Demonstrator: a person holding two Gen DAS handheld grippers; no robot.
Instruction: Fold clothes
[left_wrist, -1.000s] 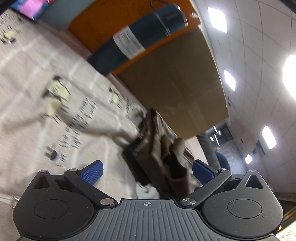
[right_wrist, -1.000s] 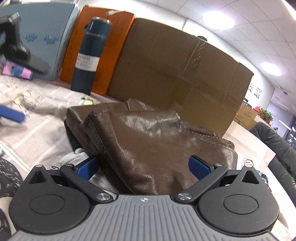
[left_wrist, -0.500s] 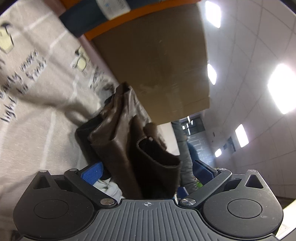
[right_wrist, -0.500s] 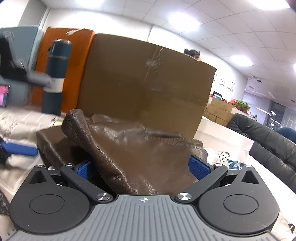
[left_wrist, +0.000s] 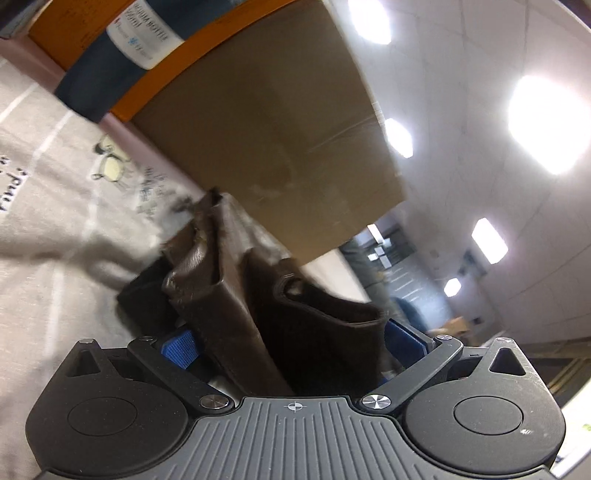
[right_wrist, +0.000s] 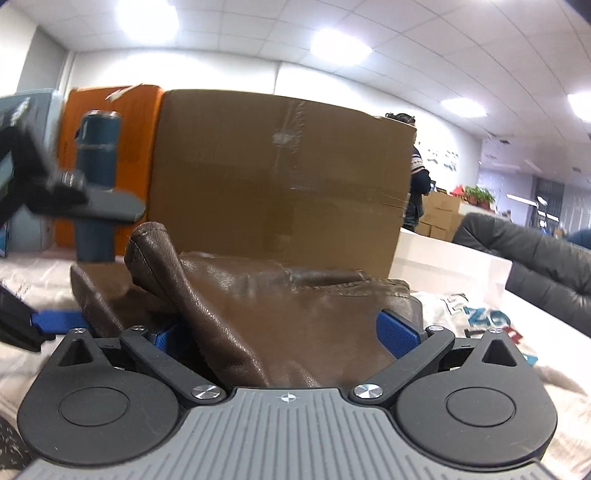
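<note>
Because both grippers hold the same brown leather garment, the coming fold turns on how that garment runs between them.

Left wrist view: the left gripper (left_wrist: 291, 341) has its jaws set fairly wide, with a thick bunch of the garment (left_wrist: 236, 295) filling the space between the blue pads. The pads seem to press the leather, so it looks held, not just resting there. The leather stands up in stiff folds and runs away from the jaws toward the far left, where its far end lies on the printed cloth (left_wrist: 55, 206) that covers the tabletop. Far behind stand a cardboard box (left_wrist: 266, 136) and a blue bottle (left_wrist: 122, 55), both tilted in this view because the gripper is rolled.

Right wrist view: the right gripper (right_wrist: 284, 334) also has its jaws fairly wide, with the garment (right_wrist: 280, 314) bulging between the pads. Here the leather spreads broad from left to right, with one rolled edge rising at the near left. This view alone shows the other gripper, blurred at the far left edge, so the two are near each other and side by side. It also shows a white printed shirt (right_wrist: 476, 317) lying at the right, beside the garment.
</note>
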